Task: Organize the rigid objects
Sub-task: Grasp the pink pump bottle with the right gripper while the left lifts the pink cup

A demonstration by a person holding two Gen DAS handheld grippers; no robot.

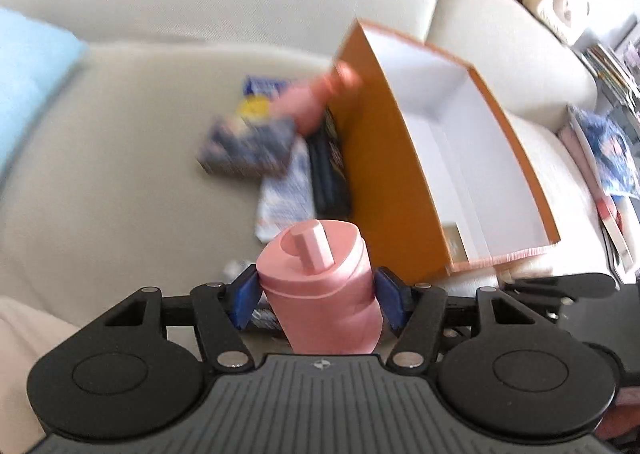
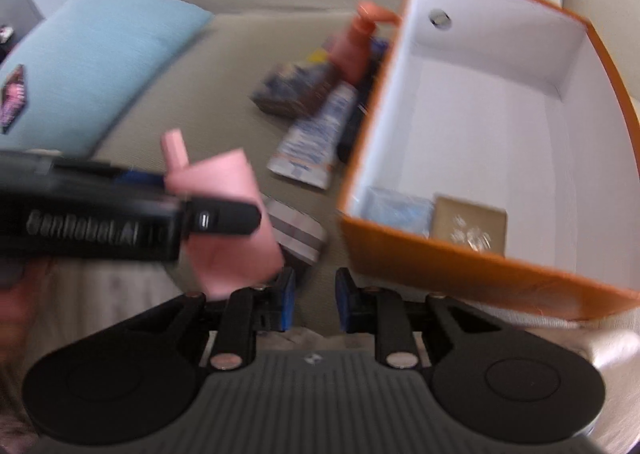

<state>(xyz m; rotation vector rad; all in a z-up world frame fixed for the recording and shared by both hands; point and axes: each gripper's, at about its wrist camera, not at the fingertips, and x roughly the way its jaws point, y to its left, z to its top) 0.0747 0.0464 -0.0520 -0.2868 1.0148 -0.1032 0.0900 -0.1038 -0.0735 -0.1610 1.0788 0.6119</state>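
Note:
My left gripper (image 1: 318,300) is shut on a pink bottle (image 1: 320,286) with a spout cap, held upright above the sofa seat; it also shows in the right wrist view (image 2: 228,214). An orange box (image 1: 384,158) with a white inside stands to the right, also in the right wrist view (image 2: 452,258). It holds a blue packet (image 2: 400,212) and a brown card (image 2: 470,228). My right gripper (image 2: 315,300) is open and empty, just in front of the box's near left corner. A pink pump bottle (image 2: 354,46), a dark box (image 2: 294,88) and a white tube (image 2: 316,136) lie left of the box.
A light blue cushion (image 2: 92,62) lies at the left on the beige sofa (image 1: 120,182). A small striped box (image 2: 298,234) sits near the right gripper. Magazines (image 1: 612,158) lie at the right end of the sofa.

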